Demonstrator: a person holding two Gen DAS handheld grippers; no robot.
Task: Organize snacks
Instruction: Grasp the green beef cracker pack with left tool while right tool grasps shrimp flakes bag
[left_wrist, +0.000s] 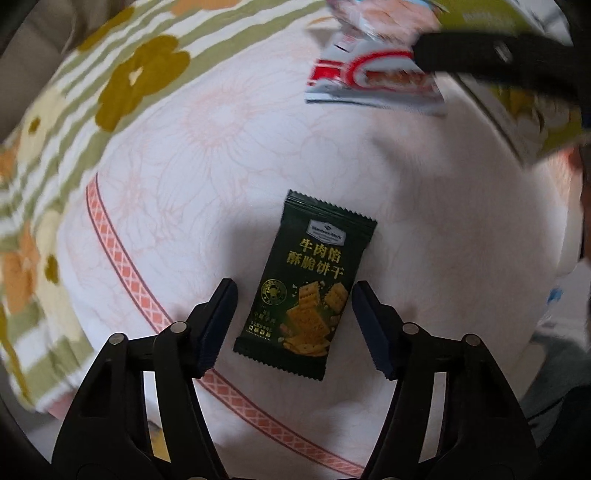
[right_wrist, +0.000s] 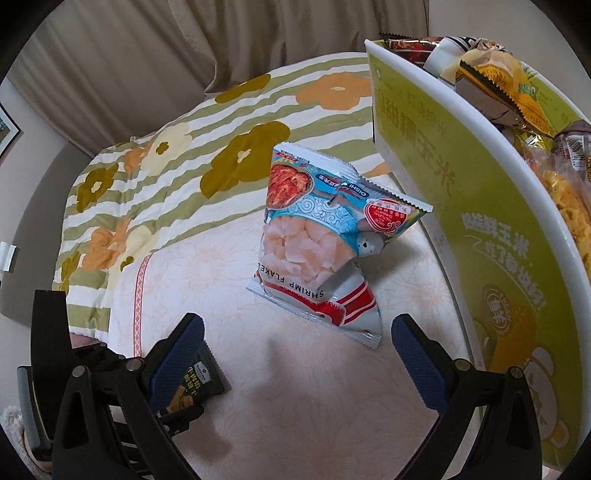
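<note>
A dark green cracker packet lies flat on the pale bedspread. My left gripper points straight down over it, one finger on each side. A gap shows at both sides, so the jaws are open. A shrimp flakes bag stands crumpled in the middle of the right wrist view. My right gripper is open just short of its lower edge, holding nothing. The same bag appears blurred at the top of the left wrist view. The cracker packet peeks out behind my right gripper's left finger.
A green and white carton stands to the right of the bag with several snack packets inside. A striped floral quilt covers the far side of the bed. Beige curtains hang behind it.
</note>
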